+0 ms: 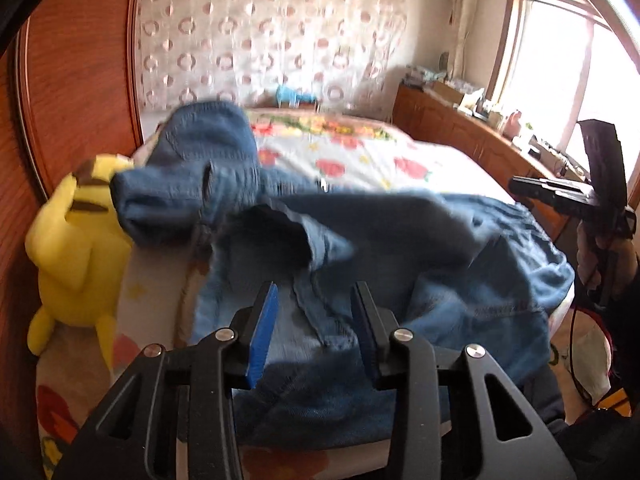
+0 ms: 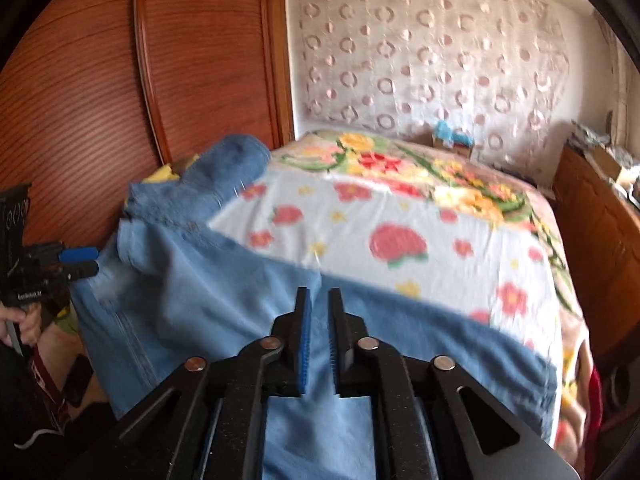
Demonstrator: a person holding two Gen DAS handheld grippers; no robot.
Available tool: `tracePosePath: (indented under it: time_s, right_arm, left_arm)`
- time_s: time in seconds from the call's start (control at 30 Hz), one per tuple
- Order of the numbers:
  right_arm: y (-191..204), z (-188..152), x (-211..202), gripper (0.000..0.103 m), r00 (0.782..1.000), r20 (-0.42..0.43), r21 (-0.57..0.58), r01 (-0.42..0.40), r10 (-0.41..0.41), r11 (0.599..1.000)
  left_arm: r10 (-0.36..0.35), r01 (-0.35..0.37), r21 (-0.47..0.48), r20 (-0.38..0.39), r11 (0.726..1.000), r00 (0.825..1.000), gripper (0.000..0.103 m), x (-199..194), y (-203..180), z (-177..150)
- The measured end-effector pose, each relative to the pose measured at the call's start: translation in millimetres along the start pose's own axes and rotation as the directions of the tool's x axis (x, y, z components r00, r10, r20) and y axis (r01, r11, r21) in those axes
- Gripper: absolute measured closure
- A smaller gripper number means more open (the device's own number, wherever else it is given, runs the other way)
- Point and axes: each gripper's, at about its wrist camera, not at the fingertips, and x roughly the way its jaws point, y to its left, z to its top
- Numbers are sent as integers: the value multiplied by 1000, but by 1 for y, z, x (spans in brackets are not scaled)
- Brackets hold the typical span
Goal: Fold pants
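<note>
Blue denim pants (image 1: pixel 360 256) lie crumpled across the near end of the flowered bed (image 1: pixel 360 152), with one leg (image 1: pixel 200 168) thrown up toward the far left. My left gripper (image 1: pixel 316 300) hangs open just above the cloth and holds nothing. In the right wrist view the pants (image 2: pixel 192 292) spread across the bed's near edge. My right gripper (image 2: pixel 319 300) has its jaws close together with a fold of the denim running up between them. The right gripper also shows at the right edge of the left wrist view (image 1: pixel 520 188), and the left gripper at the left edge of the right wrist view (image 2: pixel 86 261).
A yellow plush toy (image 1: pixel 76 248) sits at the bed's left edge against a wooden wardrobe (image 1: pixel 80 80). A wooden dresser (image 1: pixel 460 128) with clutter runs along the right under a window. A small blue object (image 1: pixel 292 96) stands beyond the far end of the bed.
</note>
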Motion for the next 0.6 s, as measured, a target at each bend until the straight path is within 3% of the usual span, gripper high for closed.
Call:
tracePosePath:
  time_s: [0.2, 0.37, 0.5, 0.6]
  right_arm:
    - [2, -35, 17, 80, 997, -77, 17, 29, -28, 999]
    - [13, -39, 31, 79, 994, -106, 38, 43, -39, 998]
    - [20, -36, 26, 77, 994, -104, 41, 50, -45, 998]
    - [16, -39, 24, 77, 995, -98, 52, 41, -36, 998]
  left_arm:
    - [11, -11, -2, -58, 1000, 998, 64, 10, -4, -20]
    - [6, -7, -8, -82, 1000, 997, 56, 19, -7, -25]
    - [37, -35, 22, -79, 999, 996, 56, 22, -18, -25]
    - [5, -3, 36, -56, 999, 998, 57, 16, -24, -27]
